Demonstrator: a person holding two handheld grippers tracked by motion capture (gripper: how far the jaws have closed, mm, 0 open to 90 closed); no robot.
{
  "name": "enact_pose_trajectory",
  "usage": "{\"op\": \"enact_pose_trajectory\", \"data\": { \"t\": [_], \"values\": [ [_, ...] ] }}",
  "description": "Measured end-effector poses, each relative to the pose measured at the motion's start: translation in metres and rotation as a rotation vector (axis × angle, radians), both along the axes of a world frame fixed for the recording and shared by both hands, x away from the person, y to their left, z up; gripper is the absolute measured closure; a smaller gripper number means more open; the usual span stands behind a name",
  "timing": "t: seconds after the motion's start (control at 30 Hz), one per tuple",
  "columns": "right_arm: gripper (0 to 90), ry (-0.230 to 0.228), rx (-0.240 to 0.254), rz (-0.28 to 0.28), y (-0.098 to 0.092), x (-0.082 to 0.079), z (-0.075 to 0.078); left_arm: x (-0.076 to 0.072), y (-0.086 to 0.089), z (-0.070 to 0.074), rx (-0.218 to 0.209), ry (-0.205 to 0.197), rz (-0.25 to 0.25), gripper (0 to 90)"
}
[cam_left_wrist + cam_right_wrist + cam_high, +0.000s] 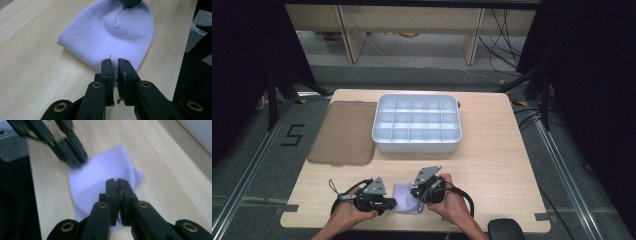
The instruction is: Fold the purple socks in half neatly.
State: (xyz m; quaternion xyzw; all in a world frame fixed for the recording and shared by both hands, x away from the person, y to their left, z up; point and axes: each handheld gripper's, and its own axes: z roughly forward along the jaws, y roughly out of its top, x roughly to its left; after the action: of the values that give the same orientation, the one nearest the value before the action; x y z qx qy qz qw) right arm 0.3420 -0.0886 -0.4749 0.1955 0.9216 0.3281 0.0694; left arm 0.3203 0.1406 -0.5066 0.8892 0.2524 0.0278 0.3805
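1. Table [492, 150]: your light wooden worktop carries everything, and you work at its near edge, which keeps the small piece close under both hands.
2. Mat [343, 132]: a brown flat sheet lies at the far left, just beside the tray and well apart from your hands.
3. Tray [417, 145]: the white divided organiser sits at the middle of the far half; its compartments look empty, though the near wall cuts off part of their floors.
4. Lilac cloth [110, 37]: a small knitted piece, perhaps a tiny cap, lies flat at the near edge between your two grippers. Its underside and any opening are hidden.
5. Left gripper [114, 65]: you have it clamped on the cloth's near edge, jaws drawn narrow with fabric pinched between them, likely to anchor that side.
6. Right gripper [116, 185]: it pinches the opposite edge, jaws almost together on the fabric. That view is blurred, so the exact bite is hard to judge; two opposed grips suggest you mean to fold or stretch it.
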Motion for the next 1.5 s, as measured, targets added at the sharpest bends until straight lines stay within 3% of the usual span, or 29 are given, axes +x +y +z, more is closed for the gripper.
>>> {"op": "enact_pose_trajectory", "data": {
  "t": [0.13, 0.27, 0.37, 0.43, 0.47, 0.5, 0.53, 0.6, 0.67, 0.7, 0.73, 0.77, 0.8, 0.9, 0.93, 1.0, 1.07, 1.13, 1.17, 1.2, 1.23, 1.37, 1.43, 1.5],
  "values": [
    [88.0, 0.028, -0.016, -0.045, -0.012, 0.005, -0.010, 0.000, -0.001, 0.000, 0.005, -0.002, -0.003, 81.8],
    [88.0, 0.020, -0.057, -0.031, -0.009, 0.005, -0.014, -0.002, -0.002, 0.002, 0.020, -0.014, -0.004, 81.1],
    [87.9, 0.022, -0.041, -0.033, -0.010, 0.005, -0.013, -0.003, -0.002, 0.003, 0.014, -0.001, 0.001, 80.1],
    [87.9, 0.020, -0.025, -0.036, -0.011, 0.006, -0.011, 0.000, -0.003, 0.012, -0.011, -0.036, 0.009, 79.8],
    [87.9, 0.039, -0.019, -0.064, -0.011, 0.004, -0.009, 0.003, -0.004, 0.016, -0.011, -0.051, 0.014, 79.7],
    [87.9, 0.039, -0.019, -0.064, -0.011, 0.004, -0.009, 0.003, -0.004, 0.016, -0.011, -0.051, 0.014, 79.7],
    [87.9, 0.028, 0.005, -0.053, -0.010, 0.003, -0.003, 0.011, -0.010, 0.021, -0.025, -0.082, 0.012, 79.6],
    [87.8, 0.023, 0.020, -0.045, -0.005, 0.000, 0.000, 0.022, -0.017, 0.023, 0.000, -0.108, 0.010, 79.3],
    [87.9, -0.003, 0.027, -0.028, -0.003, -0.001, 0.001, 0.028, -0.019, 0.022, 0.016, -0.104, 0.003, 79.4],
    [87.9, -0.008, 0.023, -0.009, -0.001, -0.001, 0.001, 0.034, -0.023, 0.018, 0.019, -0.085, 0.014, 79.3],
    [87.7, 0.007, 0.010, -0.025, 0.000, -0.004, 0.001, 0.041, -0.026, 0.014, 0.039, -0.067, 0.013, 78.6],
    [87.7, 0.006, 0.027, -0.009, 0.002, -0.004, -0.002, 0.044, -0.027, 0.011, 0.055, -0.081, 0.015, 78.9],
    [87.7, 0.005, 0.014, -0.008, 0.002, -0.004, -0.002, 0.045, -0.029, 0.006, 0.040, -0.057, 0.035, 79.2],
    [87.7, 0.009, 0.012, 0.005, 0.002, -0.004, -0.004, 0.046, -0.027, 0.005, 0.052, -0.067, 0.016, 79.6],
    [87.7, 0.014, 0.010, 0.009, 0.001, -0.003, -0.006, 0.045, -0.028, 0.004, 0.033, -0.047, 0.038, 79.6],
    [87.7, 0.013, -0.007, 0.020, 0.001, -0.002, -0.010, 0.045, -0.028, 0.004, 0.033, -0.046, 0.041, 79.7],
    [87.7, 0.050, -0.052, -0.024, 0.000, -0.004, -0.011, 0.045, -0.027, 0.004, 0.038, -0.050, 0.034, 79.7],
    [87.7, 0.033, -0.042, 0.005, -0.001, -0.002, -0.012, 0.045, -0.027, 0.004, 0.038, -0.053, 0.036, 79.8],
    [87.7, 0.044, -0.038, -0.012, -0.002, -0.002, -0.012, 0.045, -0.027, 0.005, 0.023, -0.062, 0.043, 79.9],
    [87.7, 0.022, -0.021, 0.003, -0.003, -0.001, -0.010, 0.045, -0.025, 0.007, 0.021, -0.060, 0.044, 79.9],
    [87.6, 0.035, -0.026, -0.026, -0.003, -0.003, -0.007, 0.044, -0.025, 0.009, 0.003, -0.062, 0.058, 79.8],
    [87.7, -0.002, 0.028, -0.006, -0.006, -0.001, 0.001, 0.038, -0.014, 0.021, -0.065, -0.072, 0.078, 79.4],
    [87.6, 0.002, 0.028, -0.018, -0.007, -0.002, 0.003, 0.036, -0.010, 0.023, -0.066, -0.073, 0.083, 79.2],
    [87.7, 0.000, 0.067, -0.008, -0.008, 0.000, 0.008, 0.031, -0.001, 0.024, -0.100, -0.065, 0.091, 78.6]
  ]
}}
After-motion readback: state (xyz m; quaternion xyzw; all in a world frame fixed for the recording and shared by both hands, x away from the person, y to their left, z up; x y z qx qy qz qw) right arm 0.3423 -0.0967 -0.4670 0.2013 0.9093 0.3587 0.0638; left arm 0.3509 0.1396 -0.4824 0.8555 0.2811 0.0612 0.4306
